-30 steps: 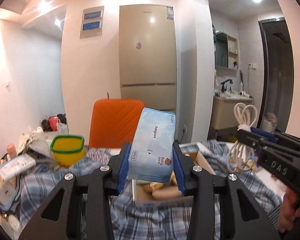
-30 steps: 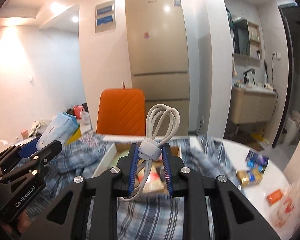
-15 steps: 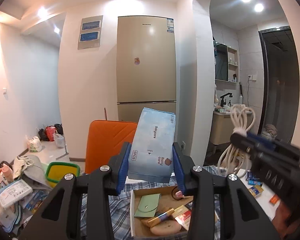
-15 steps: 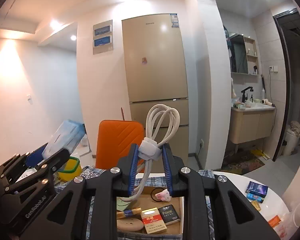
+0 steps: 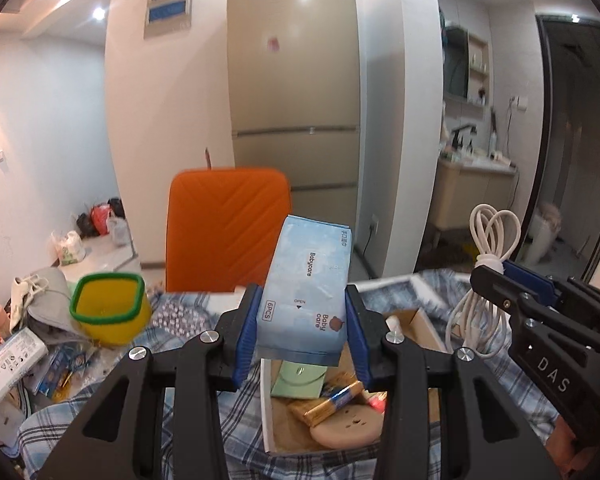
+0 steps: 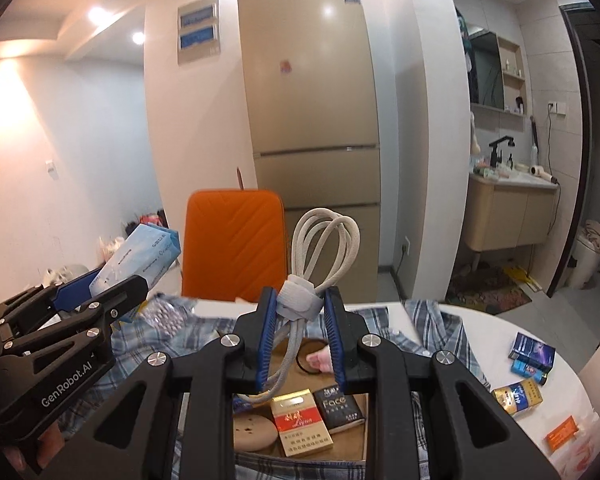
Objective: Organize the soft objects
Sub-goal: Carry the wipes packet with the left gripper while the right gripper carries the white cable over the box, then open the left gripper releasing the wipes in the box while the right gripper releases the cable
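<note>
My left gripper (image 5: 302, 316) is shut on a light blue Babycare tissue pack (image 5: 308, 288), held upright above a cardboard box (image 5: 266, 404). My right gripper (image 6: 300, 320) is shut on a coiled white cable (image 6: 324, 240) bound by a grey strap, over the same box (image 6: 364, 412). Each gripper shows in the other's view: the right gripper (image 5: 500, 280) with the cable (image 5: 494, 232) at right, the left gripper (image 6: 112, 292) with the pack (image 6: 140, 256) at left. The box holds cigarette packs (image 6: 302, 420), a tan round pad (image 5: 346, 426) and a green pouch (image 5: 300, 378).
A plaid cloth (image 6: 448, 332) covers the white round table (image 6: 540, 344). A yellow tub with a green rim (image 5: 108, 308) and clutter sit at left. Small boxes (image 6: 530, 356) lie at right. An orange chair (image 5: 228, 236) stands behind the table, a fridge (image 5: 296, 100) beyond.
Both grippers moved across the table with their loads still held. The views tipped up half a second ago and have come back down, so the box interior now shows beneath the jaws.
</note>
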